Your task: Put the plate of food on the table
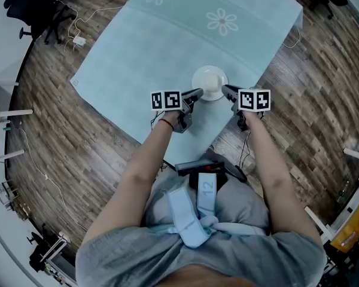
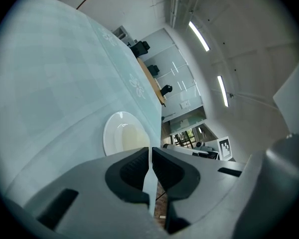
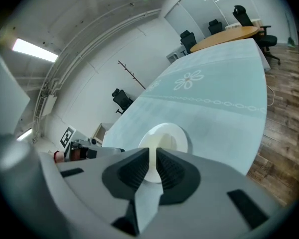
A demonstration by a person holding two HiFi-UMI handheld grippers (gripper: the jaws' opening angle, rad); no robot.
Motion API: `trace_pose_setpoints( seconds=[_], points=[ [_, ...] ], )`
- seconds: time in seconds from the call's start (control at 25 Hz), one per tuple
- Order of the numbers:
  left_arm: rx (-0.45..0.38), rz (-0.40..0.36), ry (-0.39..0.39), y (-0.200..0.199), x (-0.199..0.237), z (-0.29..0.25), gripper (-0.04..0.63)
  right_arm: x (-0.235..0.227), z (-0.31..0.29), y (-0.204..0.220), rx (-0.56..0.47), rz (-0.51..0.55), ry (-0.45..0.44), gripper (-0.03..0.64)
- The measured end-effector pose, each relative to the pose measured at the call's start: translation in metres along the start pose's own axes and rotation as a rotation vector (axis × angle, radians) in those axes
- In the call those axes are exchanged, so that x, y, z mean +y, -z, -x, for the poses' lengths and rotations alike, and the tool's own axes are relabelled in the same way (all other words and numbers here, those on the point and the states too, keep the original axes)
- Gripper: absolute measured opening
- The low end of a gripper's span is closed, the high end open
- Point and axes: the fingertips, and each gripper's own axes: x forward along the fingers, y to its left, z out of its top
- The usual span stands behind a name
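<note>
Person's forearms point(image 1: 145, 160) reach over the blue tablecloth point(image 1: 137, 52). Left gripper point(image 1: 198, 92) and right gripper point(image 1: 226, 89) each have their jaws nearly together, pinching opposite rims of the white plate point(image 1: 209, 81) on the cloth.

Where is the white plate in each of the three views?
Head view: plate near the centre, at the edge of the tablecloth.
Left gripper view: plate below centre, just above the jaws.
Right gripper view: plate at centre, just above the jaws.
Shared landmark: its flower print.
</note>
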Motion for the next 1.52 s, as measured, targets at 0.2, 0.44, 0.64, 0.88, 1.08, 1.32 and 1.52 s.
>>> trace_pose_setpoints(
  seconds=[0.2, 0.44, 0.64, 0.88, 1.08, 1.32, 1.52],
  points=[
    [-0.036, -0.120, 0.012, -0.002, -0.011, 0.004, 0.035, 0.018, 0.008, 0.000, -0.053, 0.051, -0.033, 0.055],
    [-0.068, -0.241, -0.006, 0.005, -0.018, 0.013, 0.035, 0.038, 0.016, 0.007, -0.103, 0.125, -0.024, 0.055],
    [-0.067, -0.281, 0.018, 0.017, -0.030, 0.021, 0.035, 0.054, 0.023, 0.018, -0.121, 0.147, -0.024, 0.055],
    [-0.066, -0.282, 0.049, 0.037, -0.046, 0.038, 0.035, 0.072, 0.033, 0.037, -0.123, 0.144, -0.027, 0.055],
    [-0.059, -0.271, 0.058, 0.055, -0.049, 0.054, 0.035, 0.086, 0.041, 0.054, -0.126, 0.140, -0.030, 0.055],
    [-0.058, -0.291, 0.082, 0.068, -0.058, 0.077, 0.035, 0.108, 0.047, 0.071, -0.144, 0.128, -0.045, 0.055],
    [-0.058, -0.314, 0.092, 0.084, -0.065, 0.102, 0.035, 0.132, 0.058, 0.092, -0.158, 0.116, -0.056, 0.055]
  ],
)
